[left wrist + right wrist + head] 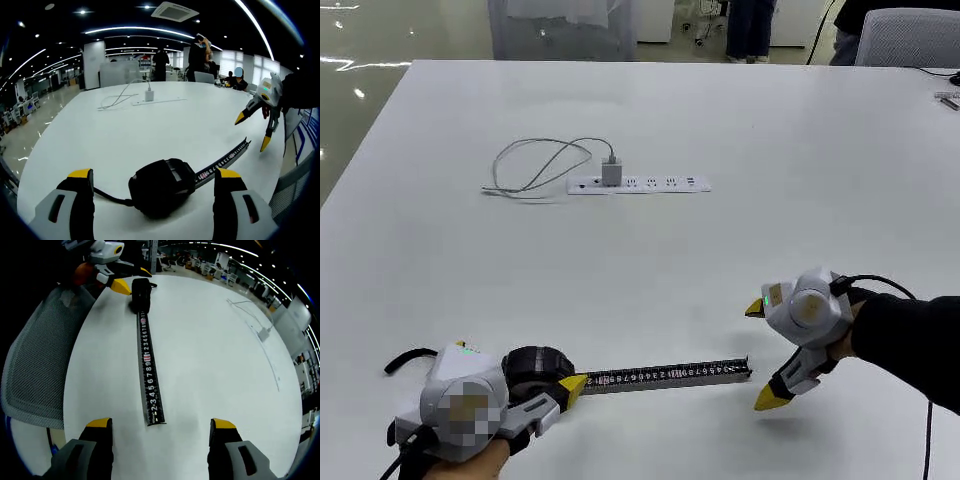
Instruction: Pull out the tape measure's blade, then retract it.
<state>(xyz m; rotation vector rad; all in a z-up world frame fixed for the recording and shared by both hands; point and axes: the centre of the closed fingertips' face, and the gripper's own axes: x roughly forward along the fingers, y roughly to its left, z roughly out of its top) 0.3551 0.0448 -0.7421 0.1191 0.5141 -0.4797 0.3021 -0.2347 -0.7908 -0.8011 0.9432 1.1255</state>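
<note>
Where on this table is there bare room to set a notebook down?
Bare table between the power strip and the tape measure's blade, also beyond the strip. Crowded in front: tape measure case, left tongs, right tongs.

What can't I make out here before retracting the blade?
- Tape measure case, near side: head view, hidden behind the left gripper.
- Any lock button: left gripper view, case top too dark.
- Blade end hook: head view, too small; right gripper view, seen flat from above.
</note>
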